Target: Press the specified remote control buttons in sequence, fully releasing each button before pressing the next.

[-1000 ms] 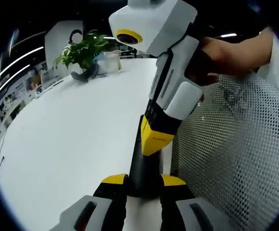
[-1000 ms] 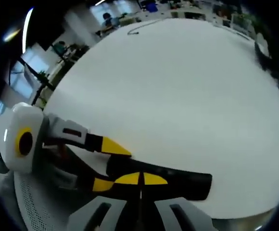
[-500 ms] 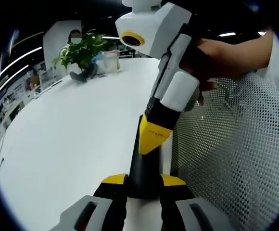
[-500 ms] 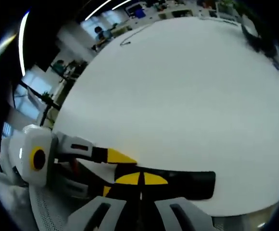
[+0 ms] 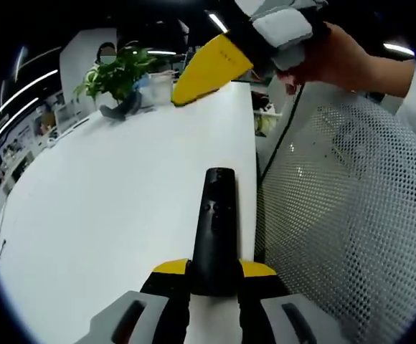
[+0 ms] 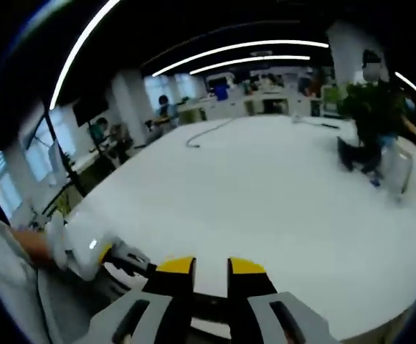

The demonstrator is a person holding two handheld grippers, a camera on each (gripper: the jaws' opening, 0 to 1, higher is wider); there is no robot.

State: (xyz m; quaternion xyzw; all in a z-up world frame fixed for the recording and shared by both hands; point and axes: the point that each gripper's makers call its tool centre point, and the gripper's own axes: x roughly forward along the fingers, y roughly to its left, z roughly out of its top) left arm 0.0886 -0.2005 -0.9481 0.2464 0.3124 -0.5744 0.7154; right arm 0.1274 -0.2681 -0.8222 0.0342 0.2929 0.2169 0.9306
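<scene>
A black remote control [image 5: 218,215] lies lengthwise over the white table [image 5: 107,208], close to its right edge. My left gripper [image 5: 214,269] is shut on its near end, yellow jaws on either side. The buttons on its top face are uncovered. My right gripper [image 5: 209,63] hangs high above the remote's far end, held by a hand [image 5: 341,57], well apart from it. In the right gripper view its jaws [image 6: 210,264] stand a little apart with nothing between them. The left gripper [image 6: 125,256] sits low at the left there.
A mesh chair back [image 5: 351,222] stands against the table's right edge. A potted plant [image 5: 120,75] and a clear container [image 5: 159,89] stand at the table's far end. A thin cable [image 6: 204,134] lies on the far side. Office desks and people fill the background.
The right gripper has lifted off the remote and risen well above it. Its jaws, shut before, now show a gap. The left gripper still holds the remote in place.
</scene>
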